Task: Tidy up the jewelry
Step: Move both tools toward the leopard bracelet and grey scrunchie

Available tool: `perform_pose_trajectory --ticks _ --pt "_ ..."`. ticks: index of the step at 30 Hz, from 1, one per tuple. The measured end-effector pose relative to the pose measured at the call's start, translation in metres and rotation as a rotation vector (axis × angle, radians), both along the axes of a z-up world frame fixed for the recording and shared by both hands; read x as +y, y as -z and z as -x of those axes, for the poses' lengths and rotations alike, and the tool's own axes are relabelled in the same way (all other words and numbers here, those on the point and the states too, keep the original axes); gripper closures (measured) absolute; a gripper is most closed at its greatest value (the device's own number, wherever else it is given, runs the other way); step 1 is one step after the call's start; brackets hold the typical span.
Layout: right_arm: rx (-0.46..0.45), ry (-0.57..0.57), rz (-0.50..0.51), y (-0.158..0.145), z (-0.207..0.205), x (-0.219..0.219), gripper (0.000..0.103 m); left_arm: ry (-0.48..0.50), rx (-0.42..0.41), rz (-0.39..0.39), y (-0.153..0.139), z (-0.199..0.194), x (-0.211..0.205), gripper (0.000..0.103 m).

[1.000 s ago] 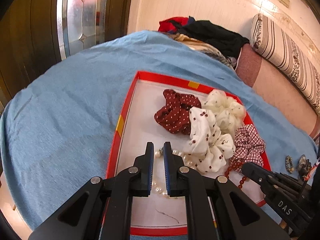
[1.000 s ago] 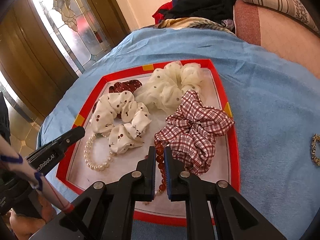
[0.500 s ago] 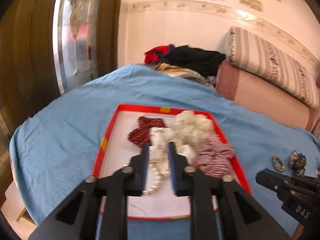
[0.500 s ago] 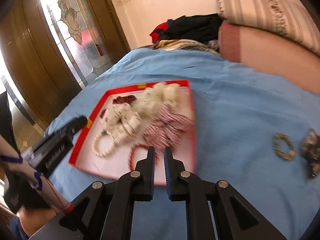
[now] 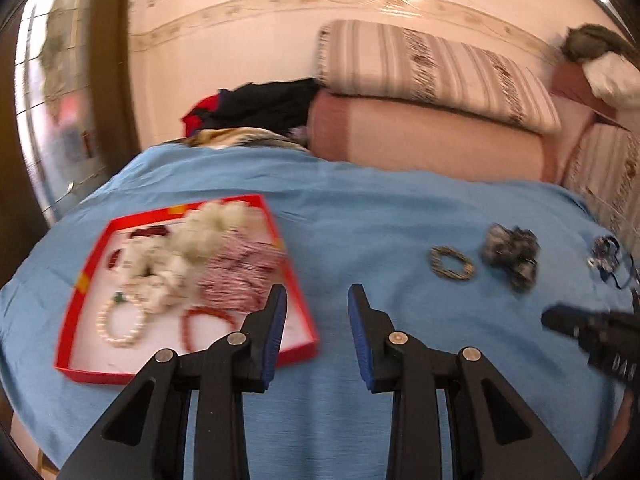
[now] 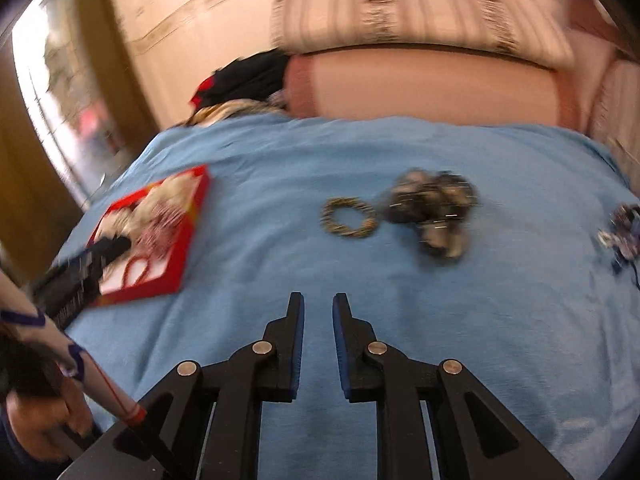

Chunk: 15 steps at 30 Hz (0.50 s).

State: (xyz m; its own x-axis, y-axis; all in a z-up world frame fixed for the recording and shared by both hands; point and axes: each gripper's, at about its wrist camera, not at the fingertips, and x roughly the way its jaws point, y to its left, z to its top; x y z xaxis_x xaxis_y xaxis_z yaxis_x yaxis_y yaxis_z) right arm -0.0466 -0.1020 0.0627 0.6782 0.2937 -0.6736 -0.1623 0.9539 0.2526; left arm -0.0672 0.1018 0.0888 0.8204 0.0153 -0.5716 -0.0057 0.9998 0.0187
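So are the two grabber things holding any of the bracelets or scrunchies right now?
No, neither holds anything. The left gripper has just been opening, with only blue cloth showing between its fingers. The right gripper has just been opening too, and its gap is bare.

Left gripper [image 5: 316, 298] – black, blue-padded, angled downward; jaws apart and lately opening, nothing between them. Right gripper [image 6: 318, 306] – same build, angled downward; jaws parted by a narrower gap, lately opening, likewise empty. Both were held clear of the surface below
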Motion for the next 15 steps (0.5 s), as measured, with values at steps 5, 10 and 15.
perform_pose_trajectory --ticks 5,10,15 --pt "0.000 0.047 -0.048 0.001 -0.005 -0.024 0.084 0.040 0.024 -0.027 0.012 -0.007 -0.032 0.073" --pt "0.040 0.070 -0.076 0.011 -0.014 -0.039 0.081 0.064 0.059 -0.047 0.031 -0.019 -0.049 0.073" --pt "0.053 0.077 -0.066 0.016 -0.020 -0.042 0.078 0.082 0.087 -0.053 0.045 -0.029 -0.053 0.073"
